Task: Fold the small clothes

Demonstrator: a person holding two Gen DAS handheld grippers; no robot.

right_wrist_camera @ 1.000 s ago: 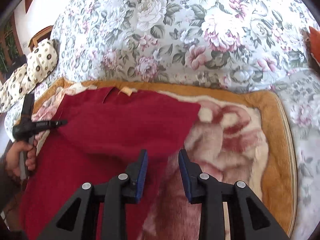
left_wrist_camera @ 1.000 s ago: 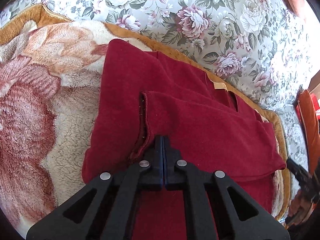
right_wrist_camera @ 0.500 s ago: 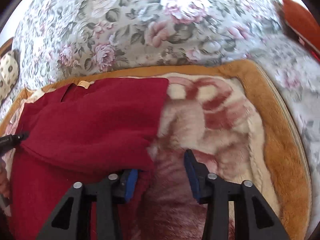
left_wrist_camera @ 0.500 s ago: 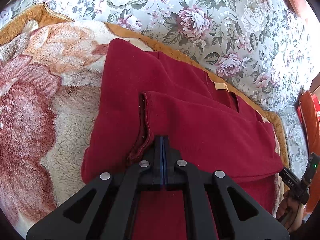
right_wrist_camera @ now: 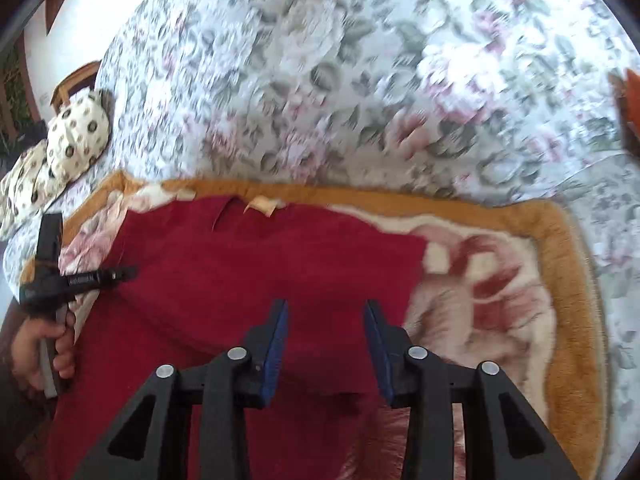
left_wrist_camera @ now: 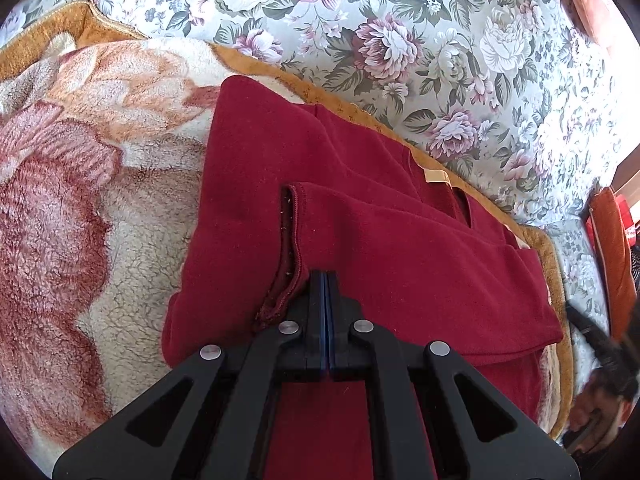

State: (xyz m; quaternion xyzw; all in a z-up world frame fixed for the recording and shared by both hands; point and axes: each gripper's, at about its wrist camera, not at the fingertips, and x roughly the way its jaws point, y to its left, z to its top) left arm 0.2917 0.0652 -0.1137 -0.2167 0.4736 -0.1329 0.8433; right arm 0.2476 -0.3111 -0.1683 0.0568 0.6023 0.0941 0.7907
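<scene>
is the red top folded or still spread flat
Partly folded: on the red top a sleeve lies across the body, its cuff on top.

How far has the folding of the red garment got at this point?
Done: one sleeve of the red garment is folded across its body on the fleece blanket. In hand: the left tool is shut by the sleeve cuff; the right tool hovers over the other side, jaws closing, nothing gripped. Left: that side and the final folds.
</scene>
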